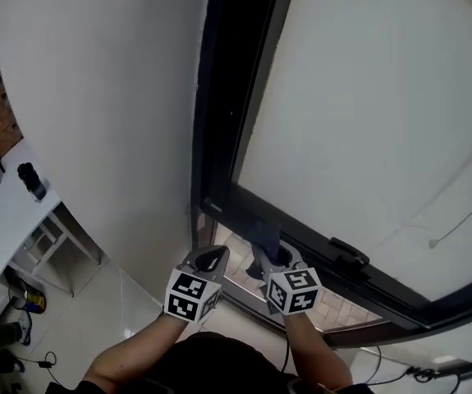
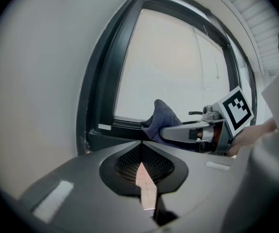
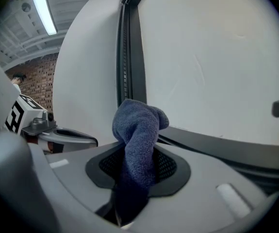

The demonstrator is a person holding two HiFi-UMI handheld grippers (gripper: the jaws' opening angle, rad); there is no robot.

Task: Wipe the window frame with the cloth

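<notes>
Right hand-held gripper (image 1: 267, 254) pinching cloth (image 3: 137, 144) at window frame (image 1: 219, 121), left hand-held gripper (image 1: 212, 258) closed

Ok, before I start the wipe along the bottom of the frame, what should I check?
1. Cloth clamped in right gripper: ok.
2. Cloth sticks out past the jaws: ok.
3. Cloth pressed on the frame: cannot tell; it is at the bottom corner, but contact is unclear.
4. Left gripper shut, empty, clear of the cloth: ok.
5. Path rightward along the frame free: not ok; a handle sits on it.
</notes>
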